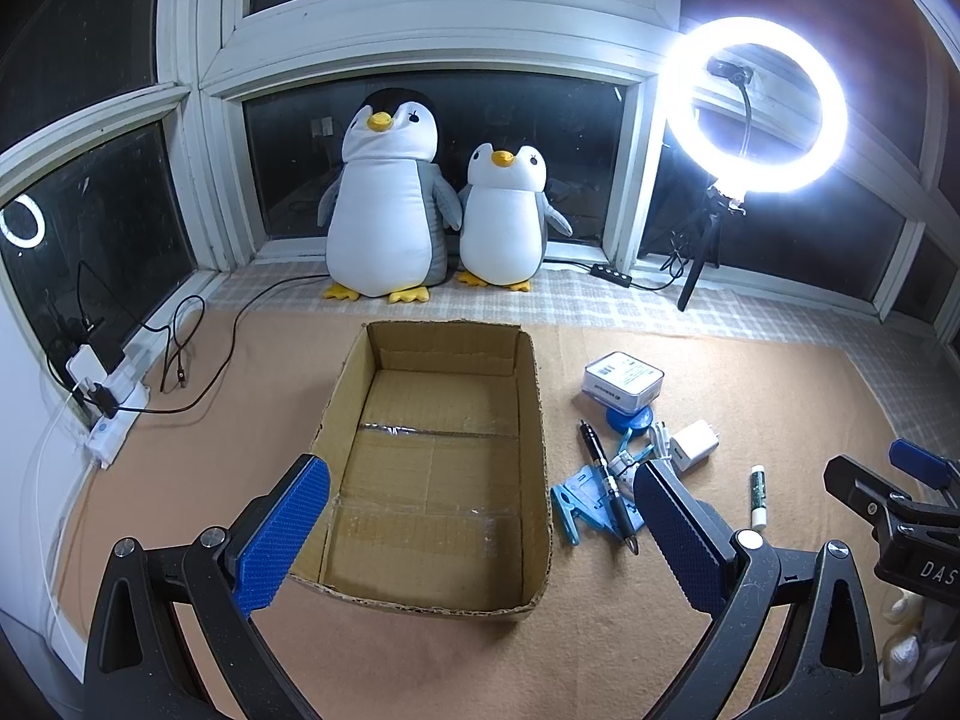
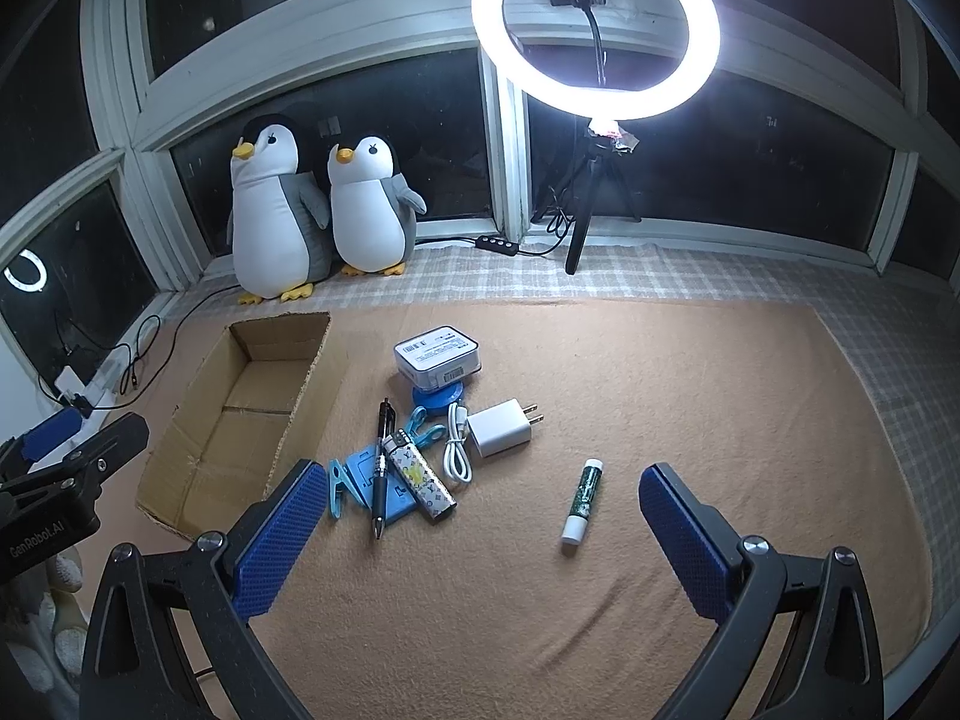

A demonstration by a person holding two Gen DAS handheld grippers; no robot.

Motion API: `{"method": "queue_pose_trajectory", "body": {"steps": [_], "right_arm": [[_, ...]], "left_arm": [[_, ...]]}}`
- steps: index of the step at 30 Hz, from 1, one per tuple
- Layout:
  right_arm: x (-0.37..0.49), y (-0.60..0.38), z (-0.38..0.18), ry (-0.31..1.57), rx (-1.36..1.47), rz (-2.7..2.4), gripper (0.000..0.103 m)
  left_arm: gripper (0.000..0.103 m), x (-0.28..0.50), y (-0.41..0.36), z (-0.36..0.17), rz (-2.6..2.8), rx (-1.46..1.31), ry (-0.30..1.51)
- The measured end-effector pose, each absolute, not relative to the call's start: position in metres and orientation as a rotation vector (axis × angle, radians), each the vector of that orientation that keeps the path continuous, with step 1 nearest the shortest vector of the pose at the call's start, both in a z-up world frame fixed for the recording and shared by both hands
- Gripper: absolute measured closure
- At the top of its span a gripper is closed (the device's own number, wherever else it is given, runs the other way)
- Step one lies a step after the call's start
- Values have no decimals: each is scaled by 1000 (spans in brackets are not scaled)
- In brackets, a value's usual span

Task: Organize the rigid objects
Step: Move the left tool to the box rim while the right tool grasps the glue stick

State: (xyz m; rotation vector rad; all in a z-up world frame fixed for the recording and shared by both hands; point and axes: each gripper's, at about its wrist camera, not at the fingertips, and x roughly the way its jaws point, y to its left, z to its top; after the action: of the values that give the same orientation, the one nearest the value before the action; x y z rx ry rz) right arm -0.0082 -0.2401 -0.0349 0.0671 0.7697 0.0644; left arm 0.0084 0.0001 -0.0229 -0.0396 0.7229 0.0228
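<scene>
Currently, both grippers are being held wide open and empty above the blanket: the left gripper (image 1: 480, 534) is hovering over the empty box (image 1: 441, 468), and the right gripper (image 2: 480, 534) is being aimed at the blanket's near middle. Just beside the box, toward the middle, a pile is lying: a pen (image 2: 381, 468), a lighter (image 2: 420, 477), blue clips (image 2: 360, 483), a charger (image 2: 499, 427) with a cable (image 2: 456, 447), and a small case (image 2: 437, 355). A lip balm (image 2: 582, 498) is lying apart, nearest the right gripper. It is judged light, stiff and prone to rolling, so it is best taken across its middle, jaws square to its length. The lighter looks glossy and may be slipping under a loose pinch.
</scene>
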Motion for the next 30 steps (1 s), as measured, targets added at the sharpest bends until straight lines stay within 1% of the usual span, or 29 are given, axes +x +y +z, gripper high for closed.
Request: {"method": "queue_pose_trajectory", "body": {"steps": [12,21,24,26,30], "right_arm": [[3,-248,-48,812,70,62,0],[12,-260,-74,873,79,65,0],[12,-267,-82,881,87,80,0],[14,-271,-88,893,82,77,0],[15,-284,-100,921,88,62,0]], "left_arm": [[0,14,40,-45,106,-66,775],[0,29,91,-90,197,-134,880],[3,39,107,-112,234,-127,919],[12,45,115,-125,252,-128,948],[17,54,125,-148,270,-135,989]]}}
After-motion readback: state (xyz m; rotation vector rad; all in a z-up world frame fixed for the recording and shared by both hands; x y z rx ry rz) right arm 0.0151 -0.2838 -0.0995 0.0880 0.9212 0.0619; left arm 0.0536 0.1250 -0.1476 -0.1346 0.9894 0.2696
